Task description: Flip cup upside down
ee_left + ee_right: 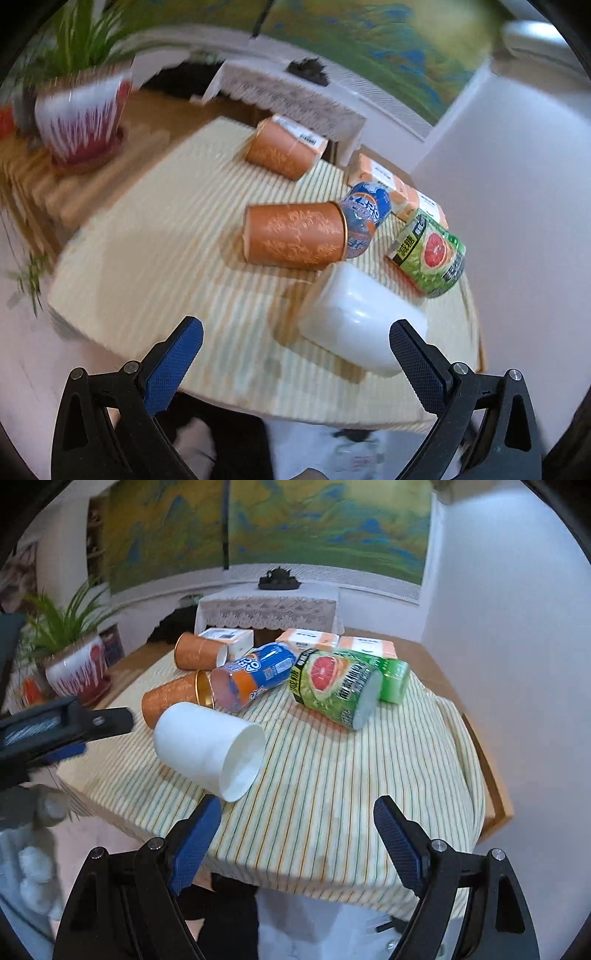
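Note:
A white cup point(207, 747) lies on its side on the striped cloth point(332, 775), mouth toward the right wrist camera; it also shows in the left wrist view point(354, 325), base toward the camera. My left gripper point(295, 343) is open and empty, its right finger close beside the white cup. My right gripper point(297, 823) is open and empty near the table's front edge, the cup just ahead to its left. Two orange cups lie on their side: one mid-table point(295, 234) point(173, 699), one farther back point(280, 153) point(199, 651).
A blue-orange cup point(251, 677) and a green grapefruit cup point(336, 686) lie on their sides. Orange-white boxes point(336, 642) sit at the back. A potted plant point(74, 668) stands at the left. My left gripper's body point(55, 723) shows at the left of the right wrist view.

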`<state>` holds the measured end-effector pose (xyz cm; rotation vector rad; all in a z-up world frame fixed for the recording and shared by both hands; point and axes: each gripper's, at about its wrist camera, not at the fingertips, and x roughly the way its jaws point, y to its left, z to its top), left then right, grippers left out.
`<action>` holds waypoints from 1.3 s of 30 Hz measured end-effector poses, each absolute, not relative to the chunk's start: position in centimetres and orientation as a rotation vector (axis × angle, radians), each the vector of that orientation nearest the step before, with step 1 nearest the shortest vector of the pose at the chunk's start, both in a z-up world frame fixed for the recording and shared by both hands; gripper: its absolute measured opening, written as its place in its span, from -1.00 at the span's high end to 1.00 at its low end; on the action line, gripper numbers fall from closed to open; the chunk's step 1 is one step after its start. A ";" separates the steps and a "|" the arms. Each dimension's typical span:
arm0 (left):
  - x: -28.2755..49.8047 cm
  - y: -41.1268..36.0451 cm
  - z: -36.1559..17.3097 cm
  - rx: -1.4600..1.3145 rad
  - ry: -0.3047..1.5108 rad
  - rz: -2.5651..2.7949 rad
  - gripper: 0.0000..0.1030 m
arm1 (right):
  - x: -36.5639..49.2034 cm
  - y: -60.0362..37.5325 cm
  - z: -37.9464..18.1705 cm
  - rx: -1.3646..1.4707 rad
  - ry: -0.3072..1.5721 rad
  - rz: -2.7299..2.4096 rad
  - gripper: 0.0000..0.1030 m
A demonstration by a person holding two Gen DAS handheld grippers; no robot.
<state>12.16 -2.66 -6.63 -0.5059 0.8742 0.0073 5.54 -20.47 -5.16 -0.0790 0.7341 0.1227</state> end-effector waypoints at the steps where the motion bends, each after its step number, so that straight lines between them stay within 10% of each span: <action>1: 12.5 -3.0 -6.7 -0.539 0.881 0.016 -0.99 | 5.3 -20.9 -5.1 -0.070 0.729 0.119 -0.58; 39: 18.1 -6.7 -10.2 -0.771 0.915 0.075 -0.67 | 4.1 -28.2 -7.9 0.026 0.672 0.034 -0.58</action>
